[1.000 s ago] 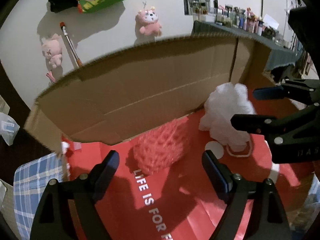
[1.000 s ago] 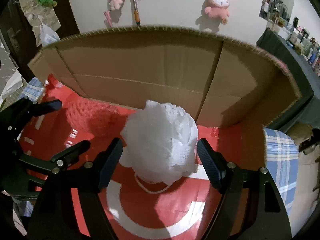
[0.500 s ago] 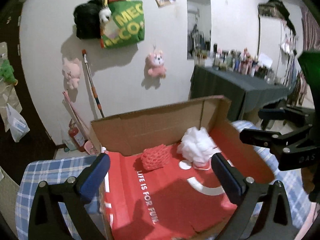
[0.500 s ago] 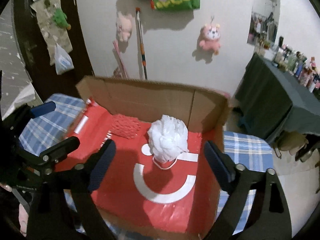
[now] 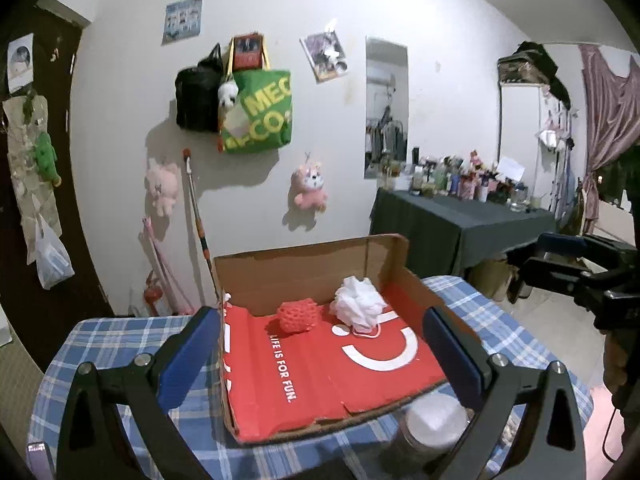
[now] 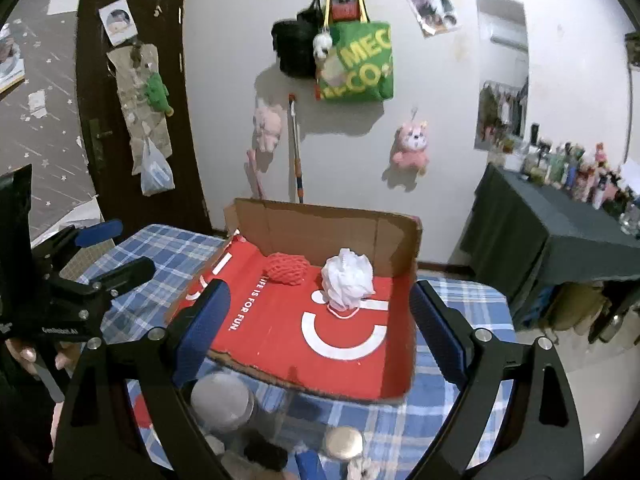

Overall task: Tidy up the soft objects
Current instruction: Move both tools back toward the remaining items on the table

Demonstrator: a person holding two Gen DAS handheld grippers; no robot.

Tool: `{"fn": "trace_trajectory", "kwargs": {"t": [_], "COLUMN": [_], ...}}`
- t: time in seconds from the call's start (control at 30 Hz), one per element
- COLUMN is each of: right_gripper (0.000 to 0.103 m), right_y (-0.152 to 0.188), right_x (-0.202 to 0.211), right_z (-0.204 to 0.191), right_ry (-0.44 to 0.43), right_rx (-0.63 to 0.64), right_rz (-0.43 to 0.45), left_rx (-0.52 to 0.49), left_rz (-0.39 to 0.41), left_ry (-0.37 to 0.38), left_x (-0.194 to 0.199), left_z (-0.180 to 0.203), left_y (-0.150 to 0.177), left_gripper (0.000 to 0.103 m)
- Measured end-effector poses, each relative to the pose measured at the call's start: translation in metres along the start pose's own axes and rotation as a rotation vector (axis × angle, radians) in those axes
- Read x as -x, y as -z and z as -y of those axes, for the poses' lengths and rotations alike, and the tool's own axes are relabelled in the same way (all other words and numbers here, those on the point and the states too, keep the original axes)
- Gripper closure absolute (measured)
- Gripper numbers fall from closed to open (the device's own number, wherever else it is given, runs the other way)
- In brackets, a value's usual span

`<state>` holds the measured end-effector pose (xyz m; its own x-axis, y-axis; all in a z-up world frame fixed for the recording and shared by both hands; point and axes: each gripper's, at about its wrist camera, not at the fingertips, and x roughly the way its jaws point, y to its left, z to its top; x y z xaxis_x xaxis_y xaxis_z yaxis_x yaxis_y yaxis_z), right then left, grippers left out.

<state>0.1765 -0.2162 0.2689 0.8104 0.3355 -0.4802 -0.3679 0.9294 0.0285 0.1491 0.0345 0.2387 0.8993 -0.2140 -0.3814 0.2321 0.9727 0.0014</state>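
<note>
Resting in cardboard box (image 5: 304, 268), fluffy white pouf (image 5: 360, 306), knobbly red ball (image 5: 298, 315)

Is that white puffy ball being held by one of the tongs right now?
No, the white puffy ball sits alone on the red floor of the cardboard box, beside the red mesh ball, clear of the open right tongs.

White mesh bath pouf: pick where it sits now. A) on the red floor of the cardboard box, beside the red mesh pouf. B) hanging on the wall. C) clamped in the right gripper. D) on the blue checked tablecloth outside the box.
A: the white mesh bath pouf rests on the red floor of the cardboard box, beside the red mesh pouf; no gripper touches it.
</note>
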Motion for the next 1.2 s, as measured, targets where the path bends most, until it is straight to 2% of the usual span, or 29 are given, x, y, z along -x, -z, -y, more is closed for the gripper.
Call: {"fn": "trace_trajectory", "kwargs": {"t": [0.13, 0.3, 0.53, 0.77, 1.0, 1.2], "right_gripper": [0.008, 0.008, 0.008, 0.008, 0.008, 0.008], "right_y": [0.023, 0.060, 0.111, 0.159, 0.201, 0.224], "right_x": [0.033, 0.066, 0.084, 0.075, 0.047, 0.022], "right_z": [-0.007, -0.017, -0.033, -0.035, -0.036, -0.027], "right_ry": [0.009, 0.034, 0.089, 0.133, 0.148, 0.141], "right_rx": [-0.002, 0.001, -0.001, -0.028, -0.052, -0.093], "right_rz": [0.052, 0.110, 0.148, 0.120, 0.047, -0.025], "left_rx": [0.013, 0.026, 0.072, 0.055, 0.098, 0.125], "left_rz": [0.035, 0.057, 0.049, 0.038, -0.055, -0.123], "left_ry": [0.013, -0.004, 0.019, -0.019, -0.042, -0.060], "left_x": [0.030, 0.053, 0.069, 0.069, 0.043, 0.025], "left_z": [0.009, 0.022, 0.041, 0.057, 0.053, 0.045], "left_y": [0.021, 0.051, 0.105, 0.147, 0.182, 0.198], "left_gripper": [0.000, 0.000, 0.000, 0.000, 0.000, 0.000]}}
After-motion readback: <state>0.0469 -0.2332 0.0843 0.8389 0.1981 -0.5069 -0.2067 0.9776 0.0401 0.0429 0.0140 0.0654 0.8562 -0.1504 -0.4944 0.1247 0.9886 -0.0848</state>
